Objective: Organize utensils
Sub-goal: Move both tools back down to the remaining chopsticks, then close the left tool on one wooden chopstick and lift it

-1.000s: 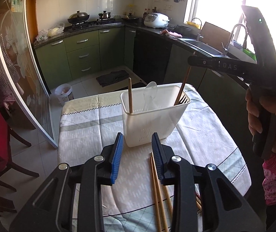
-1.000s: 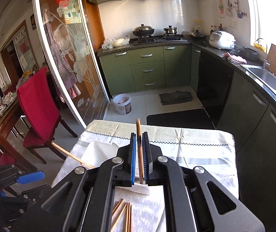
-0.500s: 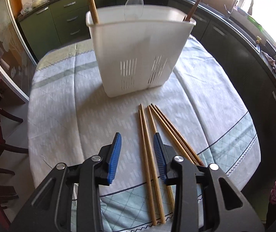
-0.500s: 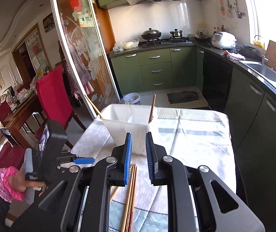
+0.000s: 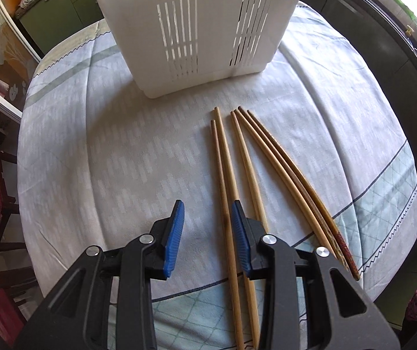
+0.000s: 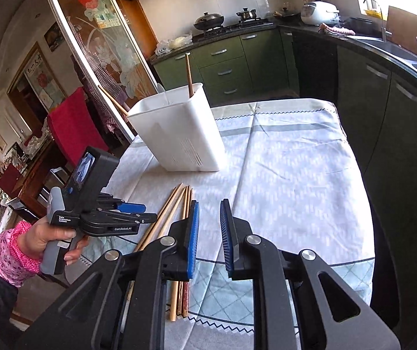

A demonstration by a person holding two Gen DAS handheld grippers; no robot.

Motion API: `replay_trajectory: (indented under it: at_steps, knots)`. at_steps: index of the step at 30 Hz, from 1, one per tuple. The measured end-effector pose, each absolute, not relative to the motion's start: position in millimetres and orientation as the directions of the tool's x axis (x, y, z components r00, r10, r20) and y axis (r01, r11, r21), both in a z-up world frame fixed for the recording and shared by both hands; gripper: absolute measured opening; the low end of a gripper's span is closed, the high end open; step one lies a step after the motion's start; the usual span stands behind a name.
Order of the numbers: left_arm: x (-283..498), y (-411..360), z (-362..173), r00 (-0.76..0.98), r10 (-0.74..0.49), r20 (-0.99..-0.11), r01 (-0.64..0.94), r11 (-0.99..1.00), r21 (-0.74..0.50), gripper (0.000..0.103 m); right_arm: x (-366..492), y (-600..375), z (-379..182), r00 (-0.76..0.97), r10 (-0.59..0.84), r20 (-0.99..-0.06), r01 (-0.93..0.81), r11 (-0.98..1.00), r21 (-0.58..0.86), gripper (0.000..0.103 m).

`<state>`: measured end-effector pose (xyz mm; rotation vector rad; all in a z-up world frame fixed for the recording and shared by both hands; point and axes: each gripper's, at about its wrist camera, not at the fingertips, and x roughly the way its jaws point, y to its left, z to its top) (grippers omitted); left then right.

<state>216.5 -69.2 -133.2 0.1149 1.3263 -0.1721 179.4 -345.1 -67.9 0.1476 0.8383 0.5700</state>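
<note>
Wooden chopsticks (image 5: 239, 157), five of them, lie flat on the tablecloth (image 5: 106, 151) in a loose fan, long axes running from the near table edge toward the white slotted utensil holder (image 5: 202, 29). Their narrow tips point at the holder and stop just short of its base; the thick ends reach the near hem, where the darkest one shows a reddish patterned butt. The two leftmost lie almost parallel and touching, while the three on the right splay outward.

In the left wrist view, the left gripper (image 5: 207, 227) is low over the cloth with its blue pads spread apart and nothing clamped; the leftmost stick runs through the gap close to the right-hand pad. The right gripper (image 6: 210, 233) is likewise released and empty, held above the near part of the table just to the right of the bundle.

From the right wrist view the holder stands upright at the table's far left part, one chopstick (image 6: 189, 73) standing nearly vertical in it and another (image 6: 112, 100) leaning out to the left. Bare cloth spreads wide to the right of the bundle and holder.

The holder's rim is cut off in the left view, and the thick ends pass under the gripper bodies in both views. Whether the left pads touch the cloth is unclear
</note>
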Motion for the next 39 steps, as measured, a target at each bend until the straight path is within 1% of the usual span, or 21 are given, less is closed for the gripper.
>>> replay_trajectory:
  at_steps: [3,5,7,9,15,18,23,26,29,35,39]
  knots:
    - [218,-73,-137,0.229,-0.047,-0.972,0.2,0.98,0.0,0.03,178,-344,-72,0.519,0.543,-0.661,-0.424,0.834,0.352,0.016]
    - [220,-78,-142,0.227,-0.041,-0.973,0.206,0.979,0.007,0.026,179,-342,-72,0.51,0.55,-0.661,-0.426,0.829,0.362,0.022]
    - [221,-83,-145,0.222,-0.036,-0.974,0.212,0.977,0.012,0.021,181,-339,-71,0.504,0.554,-0.663,-0.426,0.827,0.367,0.022]
    - [225,-88,-145,0.23,-0.031,-0.973,0.219,0.975,0.021,0.019,181,-338,-71,0.5,0.556,-0.664,-0.426,0.825,0.37,0.022]
    - [241,-97,-145,0.23,-0.043,-0.972,0.213,0.977,0.007,0.018,181,-340,-71,0.495,0.555,-0.668,-0.42,0.827,0.375,0.022]
    - [245,-98,-146,0.225,-0.044,-0.973,0.204,0.979,0.003,0.008,181,-341,-73,0.493,0.554,-0.671,-0.416,0.827,0.378,0.022]
    - [246,-85,-142,0.223,-0.068,-0.972,0.171,0.985,-0.03,0.006,181,-342,-74,0.491,0.548,-0.677,-0.412,0.831,0.374,0.022]
    - [241,-76,-129,0.259,-0.095,-0.961,0.155,0.986,-0.056,0.006,184,-337,-76,0.476,0.545,-0.69,-0.422,0.83,0.365,0.022]
    - [229,-67,-105,0.332,-0.111,-0.937,0.158,0.986,-0.061,0.006,189,-325,-81,0.444,0.543,-0.713,-0.441,0.825,0.353,0.022]
    - [189,-49,-56,0.495,-0.149,-0.856,0.174,0.982,-0.07,0.006,210,-288,-103,0.337,0.519,-0.785,-0.5,0.806,0.318,0.022]
    - [160,-44,-33,0.573,-0.163,-0.803,0.181,0.981,-0.07,0.006,229,-257,-125,0.294,0.445,-0.846,-0.535,0.81,0.24,0.022]
